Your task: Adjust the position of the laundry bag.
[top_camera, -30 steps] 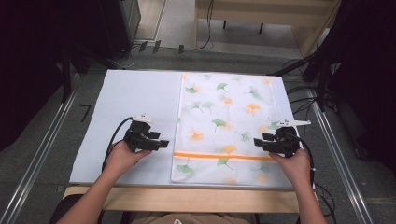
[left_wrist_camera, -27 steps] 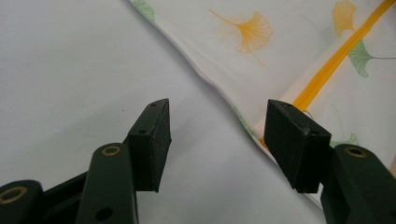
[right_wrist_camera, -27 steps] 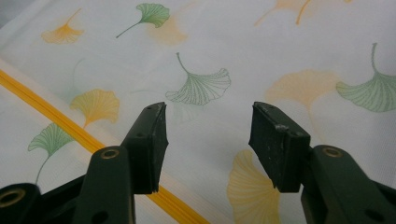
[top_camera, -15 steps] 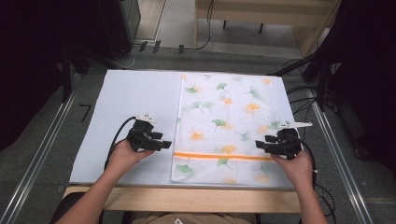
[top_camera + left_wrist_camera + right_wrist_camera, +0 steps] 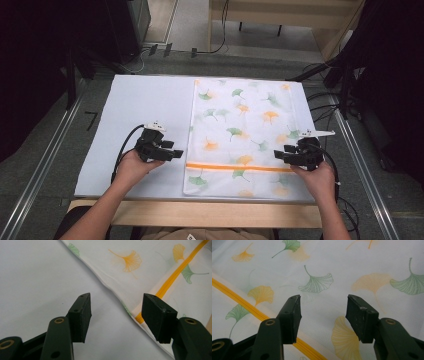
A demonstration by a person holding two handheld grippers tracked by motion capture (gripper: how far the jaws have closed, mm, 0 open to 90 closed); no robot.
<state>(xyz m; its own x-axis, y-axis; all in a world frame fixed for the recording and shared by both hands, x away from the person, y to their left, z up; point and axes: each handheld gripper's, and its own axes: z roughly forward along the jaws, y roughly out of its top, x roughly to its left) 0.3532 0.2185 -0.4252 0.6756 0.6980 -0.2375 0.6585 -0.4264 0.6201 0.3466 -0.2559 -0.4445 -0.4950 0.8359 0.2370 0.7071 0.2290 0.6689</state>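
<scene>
Cloth (image 5: 245,135) with leaf print lying flat on the table (image 5: 145,105); left gripper (image 5: 176,154) at its nine o'clock edge and right gripper (image 5: 278,154) at its four o'clock, jaws of both apart.

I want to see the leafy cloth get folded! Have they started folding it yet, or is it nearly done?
Not started yet, it seems. The leafy cloth lies flat and unfolded on the white table cover. The left gripper is open just beside the cloth's left edge, near the orange stripe. The right gripper is open over its right edge. Neither holds anything. Grabbing and any folding are left, if that's the job.
</scene>
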